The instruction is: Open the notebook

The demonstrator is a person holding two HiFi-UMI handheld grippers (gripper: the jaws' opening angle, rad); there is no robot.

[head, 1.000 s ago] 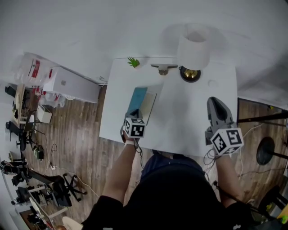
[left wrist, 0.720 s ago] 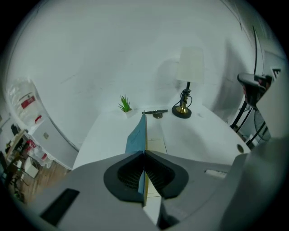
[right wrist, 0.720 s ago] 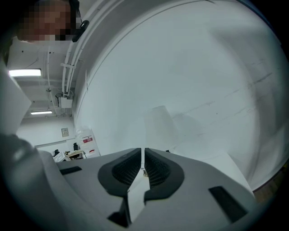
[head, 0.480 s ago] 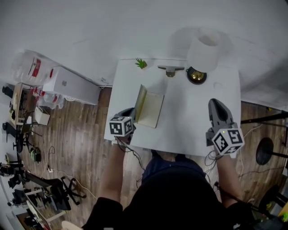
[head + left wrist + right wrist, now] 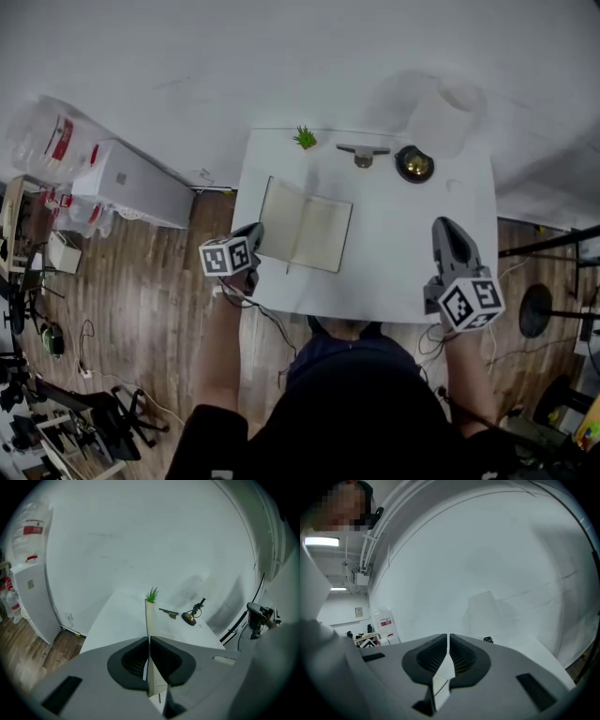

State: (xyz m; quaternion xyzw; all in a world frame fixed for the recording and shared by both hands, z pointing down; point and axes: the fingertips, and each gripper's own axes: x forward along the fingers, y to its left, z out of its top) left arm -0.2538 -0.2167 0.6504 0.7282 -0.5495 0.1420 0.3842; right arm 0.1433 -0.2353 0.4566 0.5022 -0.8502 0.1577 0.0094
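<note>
The right claw [image 5: 452, 236] has just been closing; its jaws are drawn together with nothing held between them. The left claw [image 5: 149, 644] is clamped on what looks like the cover's edge of the notebook [image 5: 305, 225], which is spread open on the white surface [image 5: 412, 253]. Light, floppy leaves are judged likely, so the outer edge is best pinched.

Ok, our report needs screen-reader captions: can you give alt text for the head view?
An open notebook lies on a white table, its left cover pinched in the left gripper at the table's left edge. The right gripper, empty, its jaws having just been closing, is over the table's right front.
</note>
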